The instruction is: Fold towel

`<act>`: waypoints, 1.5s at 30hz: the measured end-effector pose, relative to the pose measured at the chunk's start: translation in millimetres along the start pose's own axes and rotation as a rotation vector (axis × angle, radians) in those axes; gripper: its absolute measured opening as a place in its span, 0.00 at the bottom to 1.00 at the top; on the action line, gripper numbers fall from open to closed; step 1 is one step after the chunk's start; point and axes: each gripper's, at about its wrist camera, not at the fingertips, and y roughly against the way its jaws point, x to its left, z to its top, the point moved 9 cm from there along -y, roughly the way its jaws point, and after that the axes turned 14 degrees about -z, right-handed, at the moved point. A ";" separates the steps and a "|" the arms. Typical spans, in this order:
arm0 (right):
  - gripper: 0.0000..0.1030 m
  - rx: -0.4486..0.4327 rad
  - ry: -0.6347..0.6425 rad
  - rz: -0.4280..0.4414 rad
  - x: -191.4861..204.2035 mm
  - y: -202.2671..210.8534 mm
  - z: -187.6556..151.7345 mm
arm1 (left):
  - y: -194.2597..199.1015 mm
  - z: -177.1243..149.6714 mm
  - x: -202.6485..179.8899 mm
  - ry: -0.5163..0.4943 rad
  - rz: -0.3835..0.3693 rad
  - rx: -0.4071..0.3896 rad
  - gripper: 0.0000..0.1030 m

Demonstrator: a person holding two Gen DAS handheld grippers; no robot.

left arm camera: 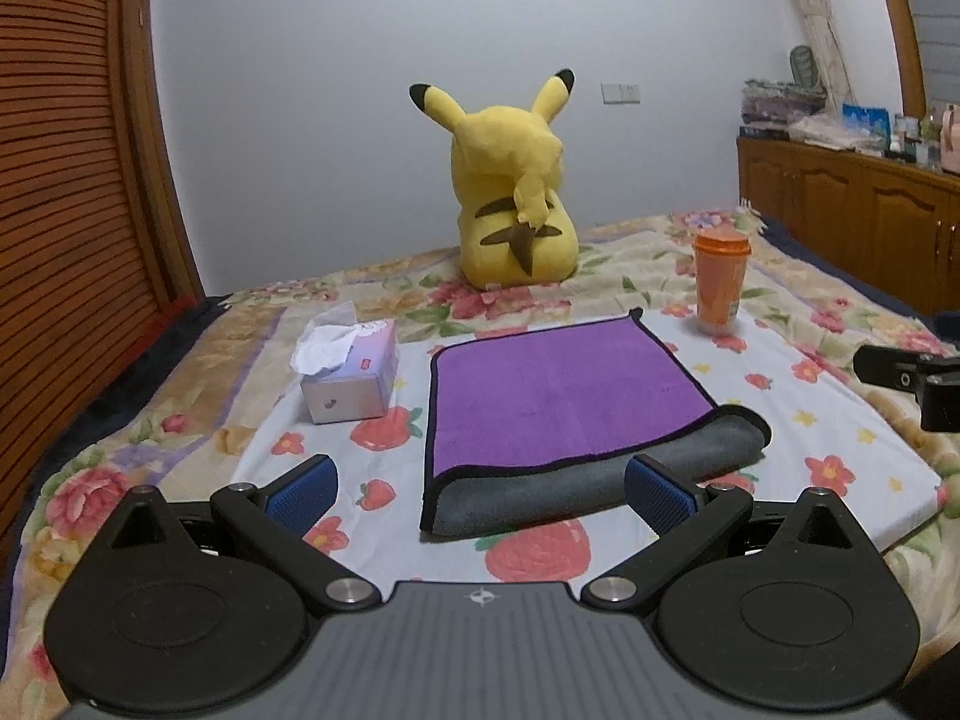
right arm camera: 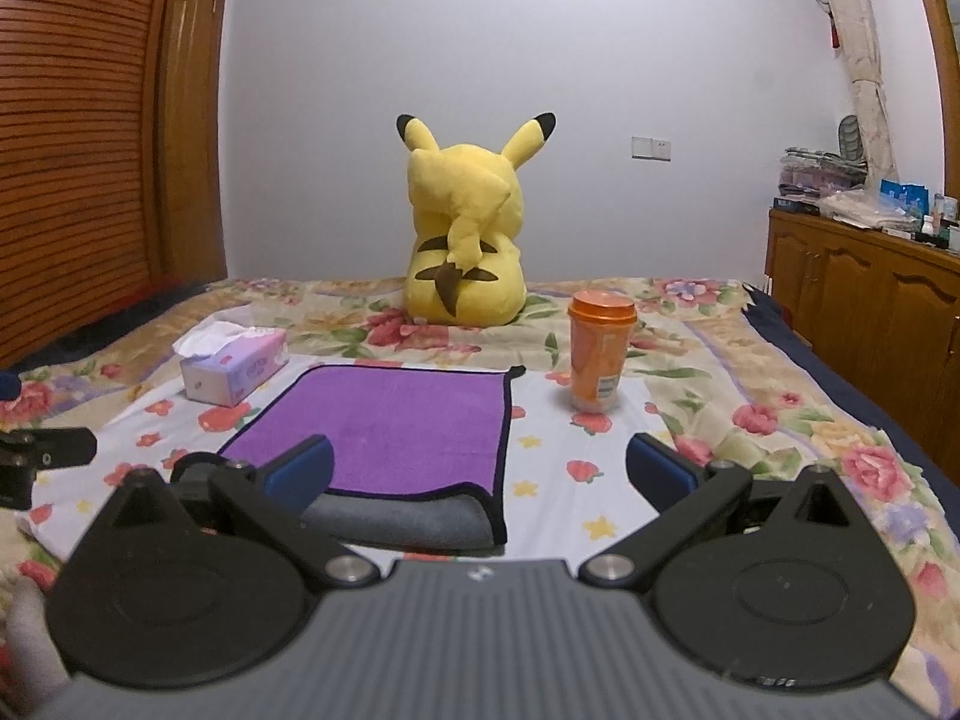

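A purple towel with a grey underside and black trim lies folded over on the flowered bed sheet; its grey fold faces me. It also shows in the right wrist view. My left gripper is open and empty, hovering just before the towel's near fold. My right gripper is open and empty, over the towel's near right corner. The right gripper's body shows at the left view's right edge, and the left gripper's at the right view's left edge.
A tissue box stands left of the towel, also in the right view. An orange lidded cup stands at its far right. A yellow plush toy sits behind. Wooden cabinets line the right wall.
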 end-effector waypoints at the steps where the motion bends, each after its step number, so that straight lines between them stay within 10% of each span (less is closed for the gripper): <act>1: 1.00 0.002 0.002 0.000 0.2 -2.0 0.0 | -2.3 0.0 -1.4 -0.005 0.000 0.005 1.00; 45: 1.00 0.155 0.070 0.112 36.2 -93.4 -6.3 | -106.5 4.3 59.1 0.055 -0.049 0.180 1.00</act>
